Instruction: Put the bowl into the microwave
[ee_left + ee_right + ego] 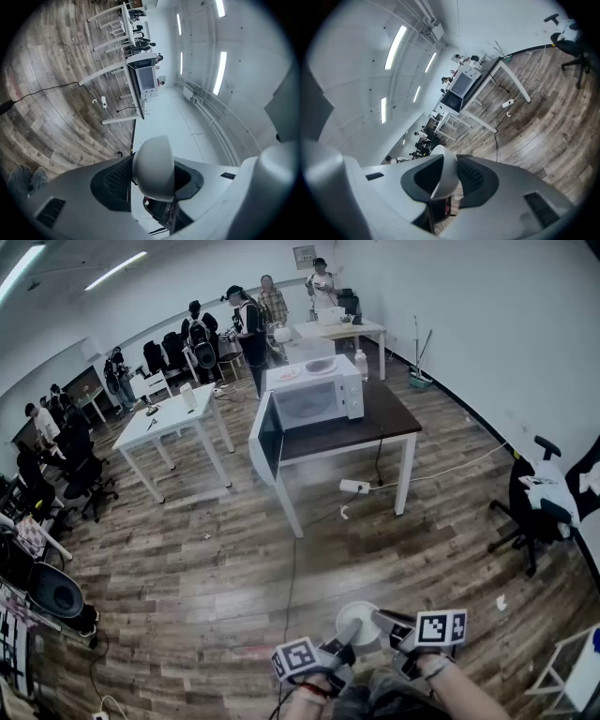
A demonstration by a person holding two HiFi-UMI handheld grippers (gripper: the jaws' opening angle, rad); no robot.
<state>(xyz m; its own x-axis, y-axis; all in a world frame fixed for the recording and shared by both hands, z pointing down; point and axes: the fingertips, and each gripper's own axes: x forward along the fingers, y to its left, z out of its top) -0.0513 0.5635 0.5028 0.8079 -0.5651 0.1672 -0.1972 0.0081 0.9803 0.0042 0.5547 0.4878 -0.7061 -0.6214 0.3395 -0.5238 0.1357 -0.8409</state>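
A white bowl (357,620) hangs over the wooden floor at the bottom of the head view, held between both grippers. My left gripper (348,634) is shut on its left rim and my right gripper (383,623) on its right rim. In the left gripper view the bowl (153,166) fills the gap between the dark pads of the left gripper (154,176). In the right gripper view the bowl's thin rim (446,173) sits between the pads of the right gripper (447,182). The white microwave (317,393) stands far ahead on a dark-topped table (375,423), with its door (266,437) swung open to the left.
A power strip (354,487) and cables lie on the floor under the table. An office chair (532,512) stands at the right and a white rack (574,673) at the lower right. White tables (173,418), black chairs and several people fill the back and left.
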